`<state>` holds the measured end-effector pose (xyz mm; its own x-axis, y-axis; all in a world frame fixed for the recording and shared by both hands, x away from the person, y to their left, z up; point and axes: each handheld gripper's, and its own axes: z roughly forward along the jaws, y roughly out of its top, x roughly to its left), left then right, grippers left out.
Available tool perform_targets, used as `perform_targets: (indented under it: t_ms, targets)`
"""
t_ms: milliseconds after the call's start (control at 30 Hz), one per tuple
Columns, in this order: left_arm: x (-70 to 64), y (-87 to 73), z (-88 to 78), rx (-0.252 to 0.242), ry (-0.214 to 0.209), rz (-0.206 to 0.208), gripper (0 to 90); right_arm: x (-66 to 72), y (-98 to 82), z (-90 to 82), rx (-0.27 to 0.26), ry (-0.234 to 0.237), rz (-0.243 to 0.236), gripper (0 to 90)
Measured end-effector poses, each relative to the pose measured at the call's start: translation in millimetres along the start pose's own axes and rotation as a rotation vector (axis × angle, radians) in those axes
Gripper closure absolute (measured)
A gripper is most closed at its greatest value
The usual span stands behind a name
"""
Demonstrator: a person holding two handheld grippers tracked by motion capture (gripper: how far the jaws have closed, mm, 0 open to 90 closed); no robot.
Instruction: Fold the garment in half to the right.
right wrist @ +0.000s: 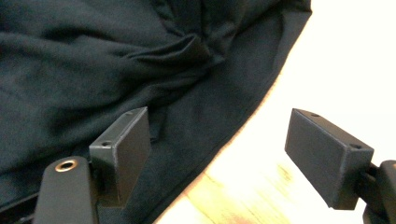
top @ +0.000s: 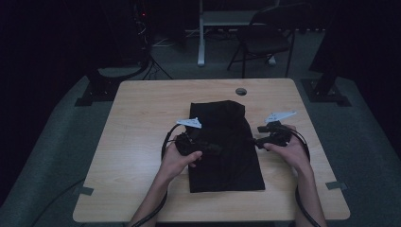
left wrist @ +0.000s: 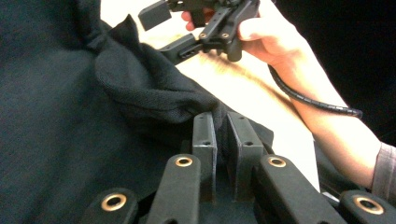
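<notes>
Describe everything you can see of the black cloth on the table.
The black cloth is a dark, soft, finely woven piece lying mostly flat on the wooden table, longer than wide, its far end bunched and rumpled. The near edge lies straight. The left gripper is shut on a raised fold of it, lifting that part into a ridge. The right gripper stands open over its right edge, one jaw above the fabric, one above bare wood.
</notes>
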<state>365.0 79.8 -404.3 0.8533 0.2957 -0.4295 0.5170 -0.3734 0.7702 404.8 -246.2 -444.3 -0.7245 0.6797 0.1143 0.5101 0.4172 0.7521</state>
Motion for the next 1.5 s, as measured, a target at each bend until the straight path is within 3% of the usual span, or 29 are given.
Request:
perform_targets:
  t_ms: [833,1500]
  targets:
    - [-22.3,27.8,38.0,0.047,-0.061,0.075,83.4,-7.1,0.6,-10.0,-0.085,-0.051,0.05,21.7]
    - [-45.8,29.8,82.6,0.18,-0.13,0.131,83.4,-10.7,0.1,-15.1,-0.126,-0.066,0.077,21.7]
